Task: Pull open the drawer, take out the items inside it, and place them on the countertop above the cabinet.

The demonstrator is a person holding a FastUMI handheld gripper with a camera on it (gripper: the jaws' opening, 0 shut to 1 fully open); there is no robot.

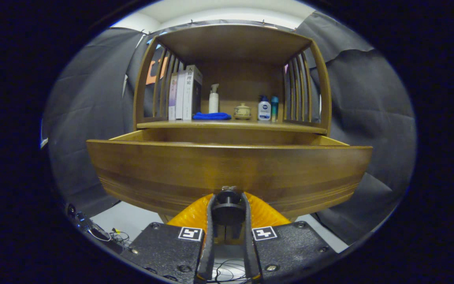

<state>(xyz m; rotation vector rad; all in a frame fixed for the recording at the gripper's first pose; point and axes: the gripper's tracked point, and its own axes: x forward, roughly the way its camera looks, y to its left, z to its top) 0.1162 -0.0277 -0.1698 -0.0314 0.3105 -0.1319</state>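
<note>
A wooden cabinet stands ahead with its drawer pulled out toward me; the wide front panel hides what lies inside. My gripper is shut on the drawer's dark round knob, one finger on each side of it. Above the drawer runs the countertop. On it lie a folded blue cloth, a white pump bottle, a small lidded ceramic pot, a white bottle with a blue cap and a teal bottle.
Several upright books stand at the countertop's left end, inside slatted wooden side walls under a top shelf. Black cloth walls hang on both sides. Cables lie on the light floor at lower left.
</note>
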